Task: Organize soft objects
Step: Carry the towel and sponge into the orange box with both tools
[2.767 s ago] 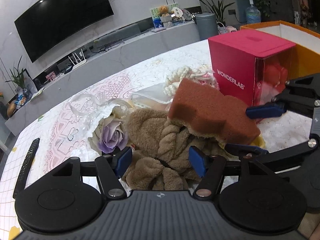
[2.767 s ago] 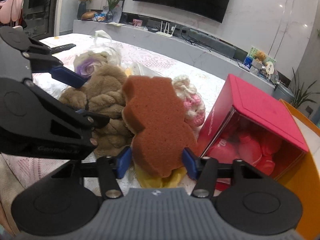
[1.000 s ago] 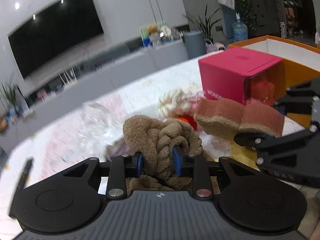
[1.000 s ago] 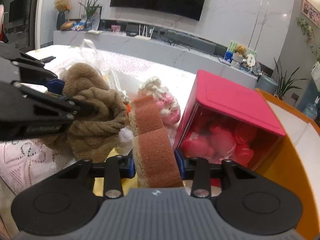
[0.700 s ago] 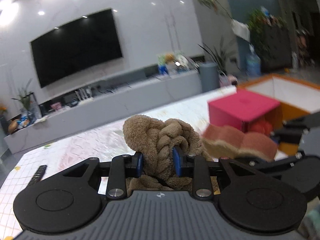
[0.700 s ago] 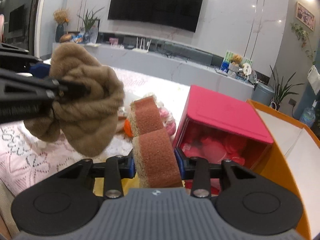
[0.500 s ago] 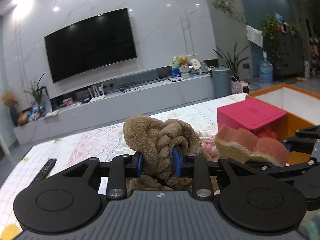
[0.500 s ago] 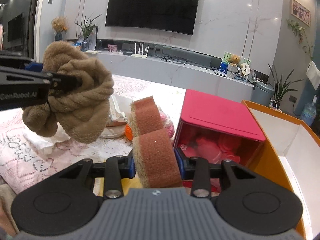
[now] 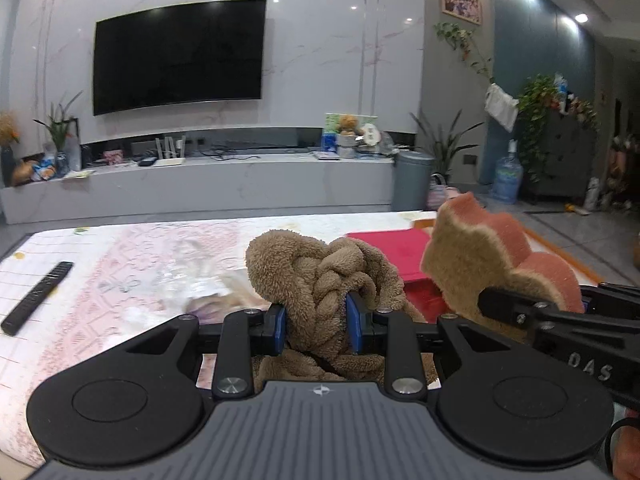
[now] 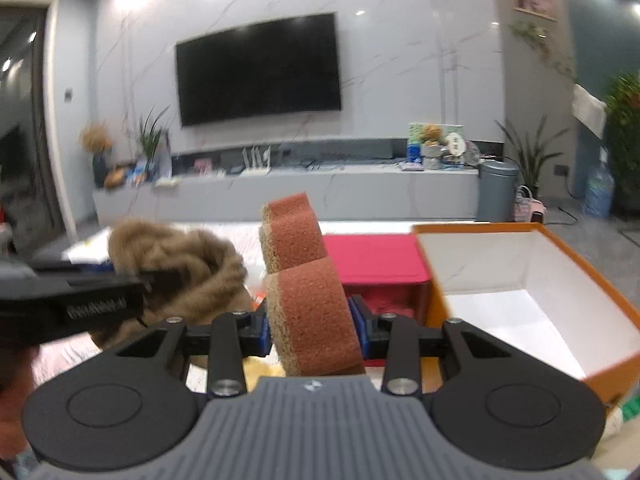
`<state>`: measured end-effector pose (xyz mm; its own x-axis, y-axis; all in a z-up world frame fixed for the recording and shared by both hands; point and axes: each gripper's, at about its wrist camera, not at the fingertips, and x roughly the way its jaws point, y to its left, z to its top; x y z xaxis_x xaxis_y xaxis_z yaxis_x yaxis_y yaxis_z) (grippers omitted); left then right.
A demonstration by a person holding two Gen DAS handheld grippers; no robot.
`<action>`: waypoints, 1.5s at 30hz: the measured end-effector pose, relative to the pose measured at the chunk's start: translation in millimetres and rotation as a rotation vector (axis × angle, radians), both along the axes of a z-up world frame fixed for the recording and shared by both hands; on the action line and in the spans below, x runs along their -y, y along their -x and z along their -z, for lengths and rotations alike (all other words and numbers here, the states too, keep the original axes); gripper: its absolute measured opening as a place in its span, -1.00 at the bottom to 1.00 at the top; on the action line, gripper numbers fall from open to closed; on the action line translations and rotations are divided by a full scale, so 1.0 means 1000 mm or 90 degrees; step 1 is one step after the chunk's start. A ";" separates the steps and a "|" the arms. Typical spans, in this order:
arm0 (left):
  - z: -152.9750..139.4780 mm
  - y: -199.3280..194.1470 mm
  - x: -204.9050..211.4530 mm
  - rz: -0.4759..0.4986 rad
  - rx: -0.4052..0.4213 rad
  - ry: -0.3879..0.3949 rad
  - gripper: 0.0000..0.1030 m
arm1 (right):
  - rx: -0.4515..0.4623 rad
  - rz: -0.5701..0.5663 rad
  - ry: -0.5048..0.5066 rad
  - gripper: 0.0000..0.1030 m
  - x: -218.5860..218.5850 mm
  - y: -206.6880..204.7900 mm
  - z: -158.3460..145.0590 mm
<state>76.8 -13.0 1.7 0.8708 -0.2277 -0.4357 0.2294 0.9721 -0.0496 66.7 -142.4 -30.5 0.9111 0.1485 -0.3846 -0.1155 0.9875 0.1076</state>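
Far to the left of the left gripper (image 9: 315,327), a black remote control (image 9: 37,297) lies on the pink lace tablecloth (image 9: 132,280). A blurred heap of clear plastic wrap (image 9: 192,280) sits on the cloth just ahead and left of those blue pads. The left gripper's two fingers are clamped on a brown braided plush toy (image 9: 320,280), which bulges up above the pads and hangs below them, clear of the table. To the right of it, the right gripper (image 10: 312,330) grips a rust-red sponge (image 10: 308,292) with a tan underside; the sponge stands on edge between the pads and rises well above them. In the left wrist view this sponge (image 9: 492,264) is held up just right of the plush toy, apart from it. Beyond both grippers lies a red box (image 10: 372,258), its top facing up. Right of the right gripper, touching the red box's side, stands an open orange box (image 10: 600,376) with a white inside.
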 end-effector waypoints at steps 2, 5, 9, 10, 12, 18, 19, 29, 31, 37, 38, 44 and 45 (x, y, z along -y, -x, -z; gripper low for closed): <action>-0.008 0.002 0.010 0.009 0.000 0.010 -0.35 | 0.012 0.019 -0.009 -0.29 0.015 0.014 -0.010; -0.019 -0.002 0.024 0.027 -0.011 0.031 -0.35 | 0.022 0.056 -0.031 -0.28 0.043 0.028 -0.023; -0.034 -0.011 0.053 0.069 -0.018 0.046 -0.35 | 0.018 0.119 -0.043 -0.28 0.081 0.038 -0.030; -0.036 -0.013 0.061 0.075 -0.020 0.042 -0.35 | 0.015 0.137 -0.045 -0.28 0.091 0.039 -0.031; -0.040 -0.019 0.081 0.094 -0.029 0.035 -0.35 | 0.009 0.160 -0.054 -0.28 0.110 0.040 -0.033; -0.042 -0.048 0.136 0.129 -0.063 0.007 -0.35 | -0.013 0.209 -0.061 -0.28 0.161 0.029 -0.040; -0.041 -0.053 0.145 0.130 -0.072 0.000 -0.35 | -0.018 0.210 -0.061 -0.28 0.168 0.024 -0.042; 0.003 -0.101 0.211 0.110 -0.163 -0.134 -0.35 | -0.130 0.186 -0.092 -0.28 0.224 -0.049 -0.026; 0.013 -0.106 0.218 0.110 -0.170 -0.160 -0.35 | -0.161 0.176 -0.102 -0.28 0.227 -0.058 -0.016; 0.031 -0.114 0.236 0.115 -0.202 -0.201 -0.35 | -0.244 0.153 -0.061 -0.28 0.220 -0.084 0.016; 0.033 -0.115 0.238 0.116 -0.205 -0.210 -0.35 | -0.256 0.148 -0.058 -0.28 0.219 -0.088 0.019; 0.039 -0.117 0.248 0.128 -0.225 -0.226 -0.35 | -0.301 0.121 -0.011 -0.28 0.212 -0.096 0.035; 0.040 -0.117 0.250 0.136 -0.232 -0.225 -0.35 | -0.309 0.121 -0.005 -0.28 0.212 -0.097 0.038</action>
